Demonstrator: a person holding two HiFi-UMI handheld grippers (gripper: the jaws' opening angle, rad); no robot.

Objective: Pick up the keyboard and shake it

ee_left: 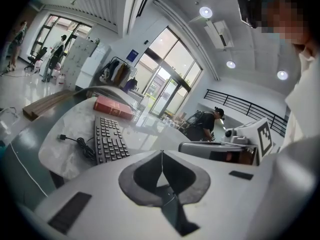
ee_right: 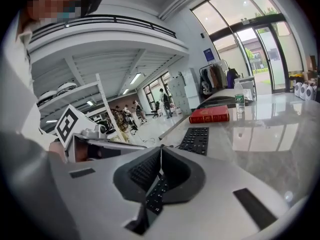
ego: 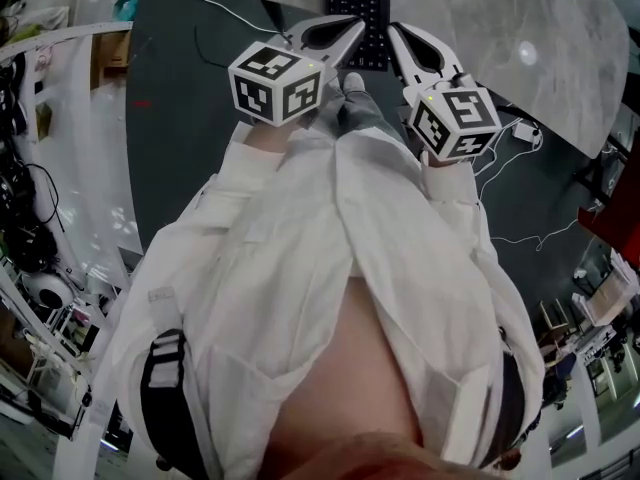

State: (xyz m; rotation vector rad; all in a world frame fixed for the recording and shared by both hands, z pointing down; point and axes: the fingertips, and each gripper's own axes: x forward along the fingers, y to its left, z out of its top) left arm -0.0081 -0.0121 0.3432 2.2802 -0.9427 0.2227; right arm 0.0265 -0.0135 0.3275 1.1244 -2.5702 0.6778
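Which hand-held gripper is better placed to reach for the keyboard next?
Right, probably: the right hand-held gripper points almost straight at the keyboard, while the left hand-held gripper aims past it; both are shut.

A pale marbled table (ee_left: 54,158) is carrying a black keyboard (ee_left: 110,140), which is lying flat near one edge, its cable (ee_left: 80,145) bunching in loops just beside it. A red book (ee_left: 114,107) is lying flat past the keyboard's far end (touching or not, I cannot tell). Farther back, a small bottle (ee_right: 239,100) is standing upright.
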